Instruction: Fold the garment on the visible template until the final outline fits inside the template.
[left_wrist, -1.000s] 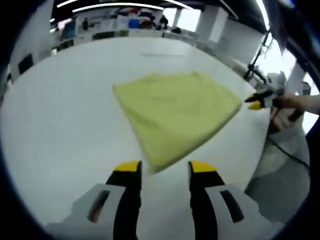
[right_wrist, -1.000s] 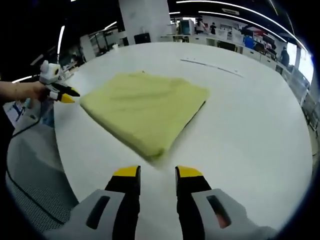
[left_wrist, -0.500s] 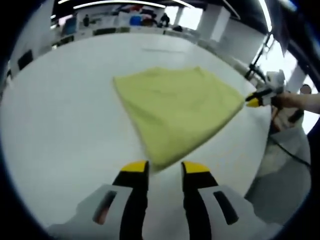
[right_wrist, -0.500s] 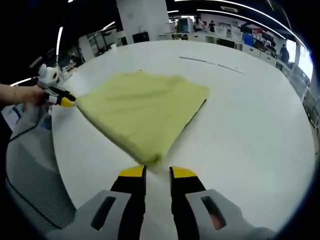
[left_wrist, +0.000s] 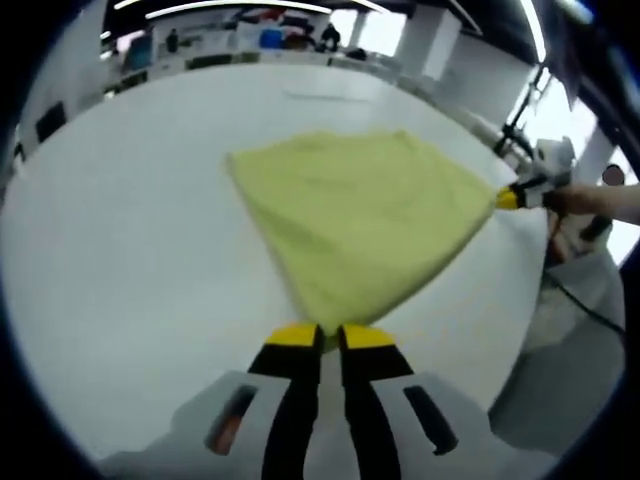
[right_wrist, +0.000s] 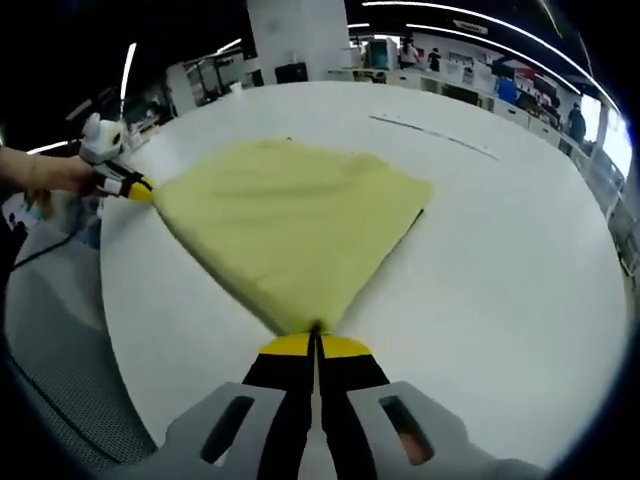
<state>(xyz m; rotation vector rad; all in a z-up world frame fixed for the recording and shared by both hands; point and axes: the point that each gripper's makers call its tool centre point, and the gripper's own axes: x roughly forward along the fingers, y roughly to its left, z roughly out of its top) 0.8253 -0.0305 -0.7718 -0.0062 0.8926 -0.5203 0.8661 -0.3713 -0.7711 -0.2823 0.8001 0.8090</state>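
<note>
On the white table (left_wrist: 120, 250), the left gripper (left_wrist: 330, 335) and right gripper (right_wrist: 316, 344) each pinched 1 corner of the yellow garment (left_wrist: 360, 215).

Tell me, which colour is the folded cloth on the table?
The cloth is pale yellow, clearest in the right gripper view.
</note>
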